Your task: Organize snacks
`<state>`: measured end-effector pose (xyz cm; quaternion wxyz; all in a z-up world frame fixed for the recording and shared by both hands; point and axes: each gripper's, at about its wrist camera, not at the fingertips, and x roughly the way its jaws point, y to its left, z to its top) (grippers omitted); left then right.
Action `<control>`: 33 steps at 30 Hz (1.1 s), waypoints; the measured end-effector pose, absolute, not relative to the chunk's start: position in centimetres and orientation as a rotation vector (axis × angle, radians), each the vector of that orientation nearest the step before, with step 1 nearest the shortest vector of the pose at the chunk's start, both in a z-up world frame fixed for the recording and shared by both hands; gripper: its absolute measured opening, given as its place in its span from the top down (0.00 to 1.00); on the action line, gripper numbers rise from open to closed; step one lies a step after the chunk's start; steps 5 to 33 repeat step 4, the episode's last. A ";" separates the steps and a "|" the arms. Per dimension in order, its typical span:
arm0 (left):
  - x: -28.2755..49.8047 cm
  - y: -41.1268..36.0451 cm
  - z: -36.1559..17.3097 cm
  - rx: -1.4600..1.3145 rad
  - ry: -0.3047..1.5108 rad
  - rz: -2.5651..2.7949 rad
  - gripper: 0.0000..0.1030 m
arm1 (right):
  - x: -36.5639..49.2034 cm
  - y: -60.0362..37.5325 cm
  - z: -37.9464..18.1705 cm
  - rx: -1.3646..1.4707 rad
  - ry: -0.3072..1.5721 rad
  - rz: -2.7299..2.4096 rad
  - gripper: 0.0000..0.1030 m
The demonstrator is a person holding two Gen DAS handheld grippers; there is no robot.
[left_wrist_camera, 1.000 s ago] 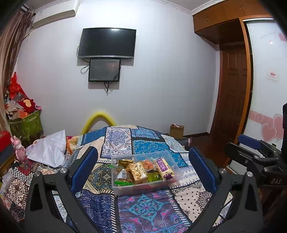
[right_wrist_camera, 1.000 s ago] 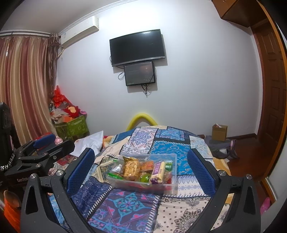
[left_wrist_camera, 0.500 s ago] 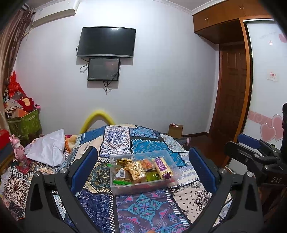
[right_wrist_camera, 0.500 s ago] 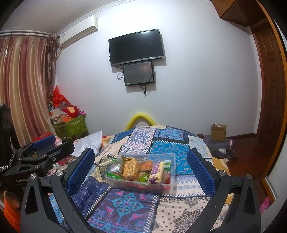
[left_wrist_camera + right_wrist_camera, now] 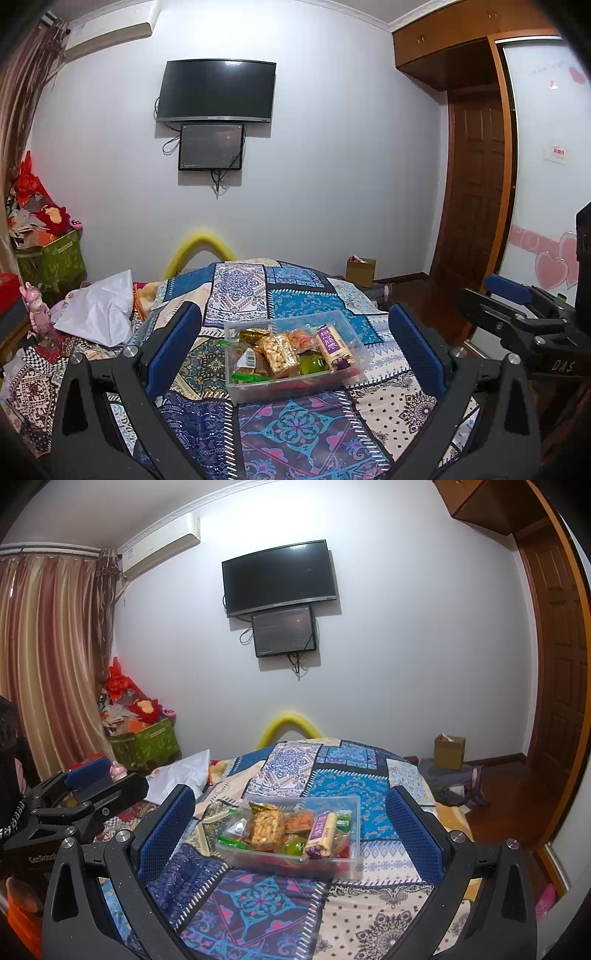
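Your left tool (image 5: 295, 345) and right tool (image 5: 290, 825) are both hanging spread wide and empty, short of the clear bin (image 5: 343, 380) sitting on the patchwork bed (image 5: 295, 428). Nothing is lying between them. Snack packets (image 5: 277, 354) are filling that bin.

Black wall-mounted television (image 5: 216, 91) at twelve o'clock on plain white wall (image 5: 332, 166); brown wooden door (image 5: 476, 192) at three; striped reddish curtains (image 5: 48, 657) at nine.

A home bedroom: patterned bedspread (image 5: 295, 424), wall television (image 5: 216, 90), wardrobe (image 5: 546, 166).
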<state>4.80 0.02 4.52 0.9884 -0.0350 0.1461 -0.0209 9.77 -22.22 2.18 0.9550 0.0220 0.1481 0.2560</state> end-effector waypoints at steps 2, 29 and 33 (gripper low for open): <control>4.8 0.0 4.6 -0.069 0.296 -0.056 0.01 | 9.8 -22.3 2.1 0.047 0.302 0.519 0.00; 4.8 -0.1 4.6 -0.067 0.295 -0.053 0.01 | 9.8 -22.3 2.1 0.048 0.303 0.519 0.00; 4.8 -0.1 4.6 -0.067 0.295 -0.053 0.01 | 9.8 -22.3 2.1 0.048 0.303 0.519 0.00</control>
